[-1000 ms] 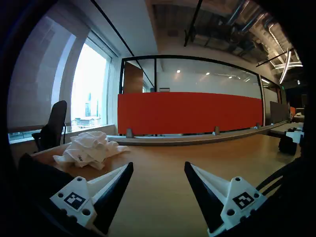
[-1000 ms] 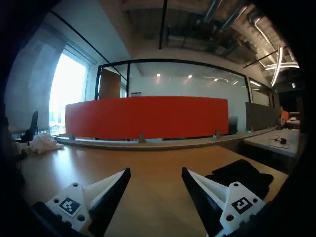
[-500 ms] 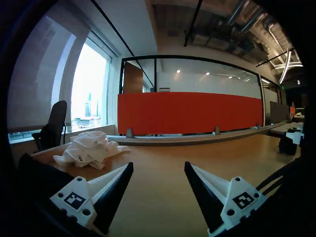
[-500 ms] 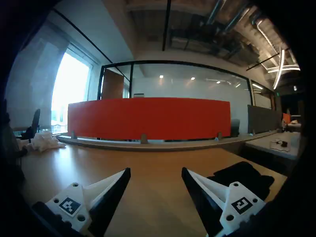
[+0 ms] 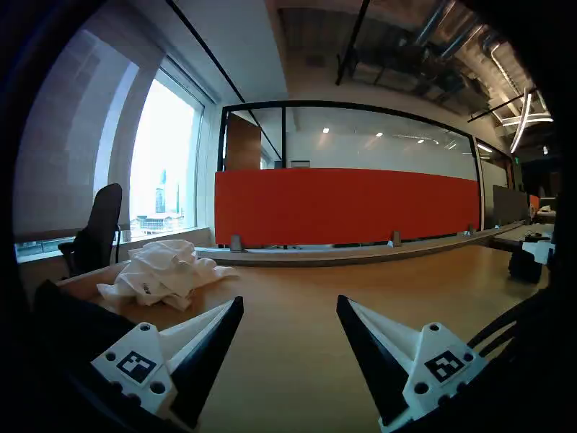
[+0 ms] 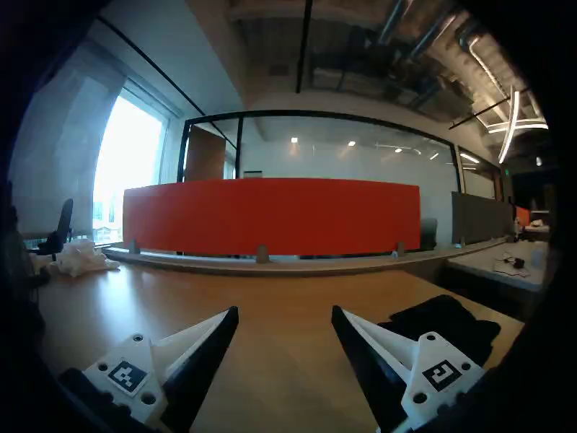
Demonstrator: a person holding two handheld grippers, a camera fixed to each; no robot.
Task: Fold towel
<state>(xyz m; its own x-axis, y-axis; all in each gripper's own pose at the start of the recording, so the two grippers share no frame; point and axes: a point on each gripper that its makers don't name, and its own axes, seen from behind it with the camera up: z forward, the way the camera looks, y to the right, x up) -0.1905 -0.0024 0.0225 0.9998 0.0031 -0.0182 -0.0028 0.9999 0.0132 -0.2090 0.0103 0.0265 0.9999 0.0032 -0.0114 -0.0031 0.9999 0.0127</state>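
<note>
The towel [image 5: 164, 273], a white crumpled heap far off to the left on the wooden table [image 5: 404, 278], looks soft and light (best pinched at a loose edge), while the left gripper [image 5: 288, 299] and right gripper [image 6: 284, 309] both have jaws apart, holding nothing.

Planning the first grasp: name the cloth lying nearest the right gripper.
The black cloth, flat beside the right gripper; the crumpled white towel sits far off across the table.
</note>
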